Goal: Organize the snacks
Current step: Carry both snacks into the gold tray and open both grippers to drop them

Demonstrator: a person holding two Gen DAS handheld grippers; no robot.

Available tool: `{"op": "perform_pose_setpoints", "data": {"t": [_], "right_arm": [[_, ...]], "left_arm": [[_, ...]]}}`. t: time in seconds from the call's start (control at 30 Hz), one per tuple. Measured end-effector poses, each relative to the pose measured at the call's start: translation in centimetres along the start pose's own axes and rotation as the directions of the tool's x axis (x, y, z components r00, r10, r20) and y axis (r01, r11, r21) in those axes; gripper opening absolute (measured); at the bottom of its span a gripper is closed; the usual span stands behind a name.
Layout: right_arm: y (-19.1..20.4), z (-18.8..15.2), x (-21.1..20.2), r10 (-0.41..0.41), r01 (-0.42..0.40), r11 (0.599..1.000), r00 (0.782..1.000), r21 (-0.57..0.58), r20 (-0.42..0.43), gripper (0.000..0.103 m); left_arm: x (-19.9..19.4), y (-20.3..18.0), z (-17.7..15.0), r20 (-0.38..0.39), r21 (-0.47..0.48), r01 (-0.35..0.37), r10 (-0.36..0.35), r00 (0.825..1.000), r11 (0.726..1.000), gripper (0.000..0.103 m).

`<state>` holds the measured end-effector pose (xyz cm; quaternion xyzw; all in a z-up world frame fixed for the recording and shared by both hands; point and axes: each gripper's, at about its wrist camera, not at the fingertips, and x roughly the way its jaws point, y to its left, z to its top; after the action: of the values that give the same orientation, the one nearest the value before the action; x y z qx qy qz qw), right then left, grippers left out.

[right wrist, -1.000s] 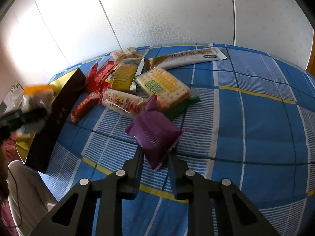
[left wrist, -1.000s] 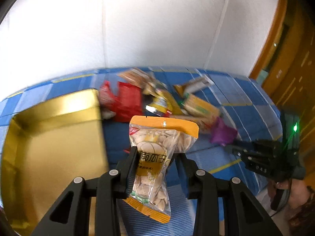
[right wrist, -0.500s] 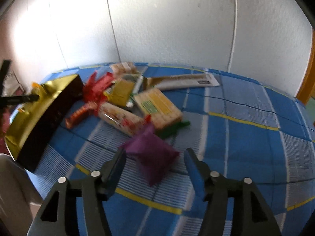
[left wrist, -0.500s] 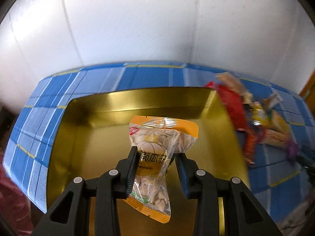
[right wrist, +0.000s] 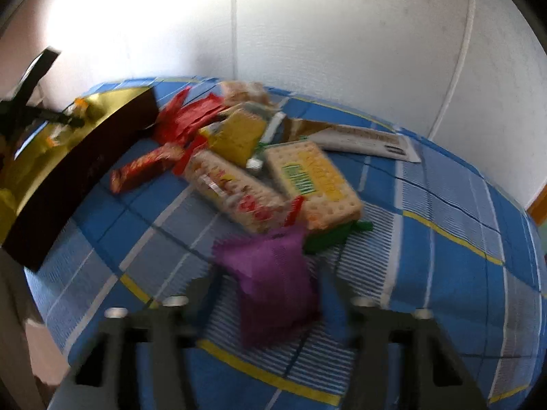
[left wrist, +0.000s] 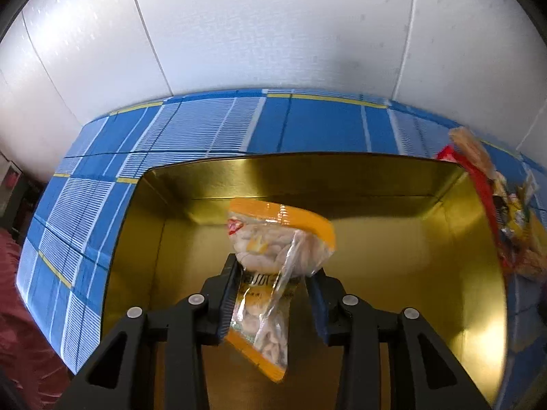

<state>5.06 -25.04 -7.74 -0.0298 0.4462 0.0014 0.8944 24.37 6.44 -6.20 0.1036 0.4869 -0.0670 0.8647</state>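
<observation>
A clear packet of pale seeds with orange ends [left wrist: 273,239] hangs tilted between the jaws of my left gripper [left wrist: 273,276], above the inside of the gold tin [left wrist: 376,184]. The jaws are opening. The packet leans on the left pad and a slim gap shows at the right pad. In the right wrist view, which is blurred, a purple packet [right wrist: 266,263] lies on the blue checked cloth [right wrist: 444,239] between the fingers of my right gripper [right wrist: 268,282]. Those jaws are closing, and gaps still show on both sides of the packet.
A heap of snacks lies beyond the purple packet: two cracker packs [right wrist: 314,181], a yellow bag [right wrist: 236,133], red packets [right wrist: 188,119] and a long white packet [right wrist: 369,140]. The tin's dark outer wall [right wrist: 78,171] stands left of the heap. A white wall closes the back.
My left gripper swung left from above the snack heap to above the gold tin, and its packet has tipped over. My right gripper spread wide, then narrowed around the purple packet.
</observation>
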Motion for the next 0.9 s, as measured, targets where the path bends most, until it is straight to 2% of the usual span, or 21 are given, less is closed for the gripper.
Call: {"op": "perform_pose_setpoints", "data": {"t": [0.1, 0.17, 0.27, 0.33, 0.37, 0.4, 0.5, 0.57, 0.73, 0.9], "right_arm": [[0.3, -0.1, -0.1, 0.012, -0.011, 1.0, 1.0, -0.016, 0.006, 0.041], [0.1, -0.2, -0.1, 0.023, -0.023, 1.0, 1.0, -0.008, 0.007, 0.041], [-0.4, -0.2, -0.1, 0.055, -0.056, 0.997, 0.998, 0.048, 0.012, 0.04], [-0.7, -0.2, -0.3, 0.095, -0.096, 0.991, 0.995, 0.088, 0.015, 0.04], [-0.7, -0.2, -0.4, 0.107, -0.108, 0.989, 0.994, 0.104, 0.02, 0.04], [-0.7, -0.4, -0.8, 0.118, -0.12, 0.985, 0.993, 0.126, 0.027, 0.04], [-0.5, -0.4, -2.0, 0.131, -0.137, 0.976, 0.99, 0.167, 0.045, 0.04], [-0.1, 0.0, -2.8, 0.15, -0.16, 0.968, 0.987, 0.194, 0.062, 0.04], [3.3, 3.8, -5.1, 0.236, -0.252, 0.952, 0.966, 0.174, 0.111, 0.04], [8.7, 9.3, -4.3, 0.299, -0.308, 0.947, 0.949, 0.095, 0.096, 0.04]], "left_arm": [[0.5, 0.6, 0.3, 0.015, -0.009, -0.046, 0.046, 0.999, 0.999, 0.041], [0.2, 1.5, 0.5, 0.021, -0.05, -0.062, 0.063, 0.998, 0.997, 0.041], [-1.5, 3.0, 0.2, 0.092, -0.142, -0.017, 0.03, 0.995, 0.99, 0.055], [-3.2, 3.7, -0.6, 0.15, -0.177, -0.052, 0.079, 0.986, 0.983, 0.075], [-3.8, 4.2, -0.9, 0.158, -0.208, -0.071, 0.106, 0.982, 0.975, 0.077], [-4.2, 4.6, -1.2, 0.159, -0.234, -0.064, 0.103, 0.982, 0.97, 0.077], [-5.2, 5.3, -2.0, 0.177, -0.277, 0.03, 0.02, 0.984, 0.96, 0.077], [-5.8, 5.2, -2.9, 0.177, -0.28, 0.034, 0.016, 0.984, 0.959, 0.077], [-5.9, 3.5, -4.6, 0.129, -0.245, 0.124, -0.094, 0.987, 0.962, 0.086], [-6.3, 3.1, -5.1, 0.109, -0.231, 0.109, -0.085, 0.99, 0.967, 0.087]]}}
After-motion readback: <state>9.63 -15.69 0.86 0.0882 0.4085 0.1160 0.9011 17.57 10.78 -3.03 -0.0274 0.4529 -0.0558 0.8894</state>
